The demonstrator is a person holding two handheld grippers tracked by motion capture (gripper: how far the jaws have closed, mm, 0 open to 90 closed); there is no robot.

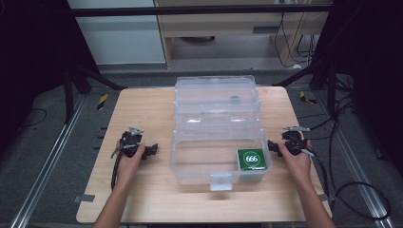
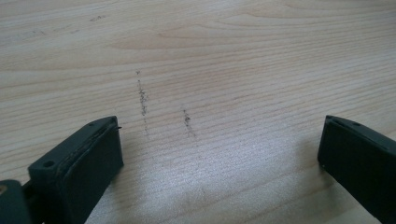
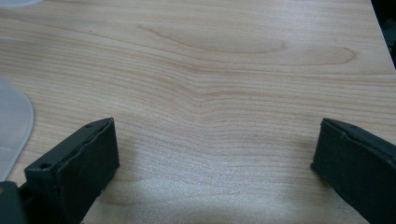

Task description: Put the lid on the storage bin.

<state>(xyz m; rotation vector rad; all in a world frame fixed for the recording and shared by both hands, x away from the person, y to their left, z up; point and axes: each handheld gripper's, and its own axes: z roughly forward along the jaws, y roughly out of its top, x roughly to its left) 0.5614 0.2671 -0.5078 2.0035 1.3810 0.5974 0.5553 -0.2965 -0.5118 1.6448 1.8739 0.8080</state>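
Both hands rest on the bench now, one either side of the clear plastic box, which sits in the middle of the bench with its lid thrown back toward the far edge. The left gripper lies just beside the box's left wall, its jaws released and spread wide, nothing but bare wood between them. The right gripper is the same story, jaws wide with nothing in them, tucked close against the box's right wall near the bench's right edge. Inside the box, pushed into the near right corner, sits a small green pack with a white round mark on top.

What could go wrong here? The box looks light and its walls are slick and see-through, so a jaw coming in from the side could well shove the whole thing across the bench rather than grip it. The right gripper has the wall between it and the green pack; a low reach would hit the rim, so I'd say it has to go up and over. The pack sits tight in its corner, leaving little room for a jaw on the wall side, and it may skid away. The open lid could swing or tip the box backward if knocked. The white latch juts out at the near edge, and cables trail off the right side, ready to snag
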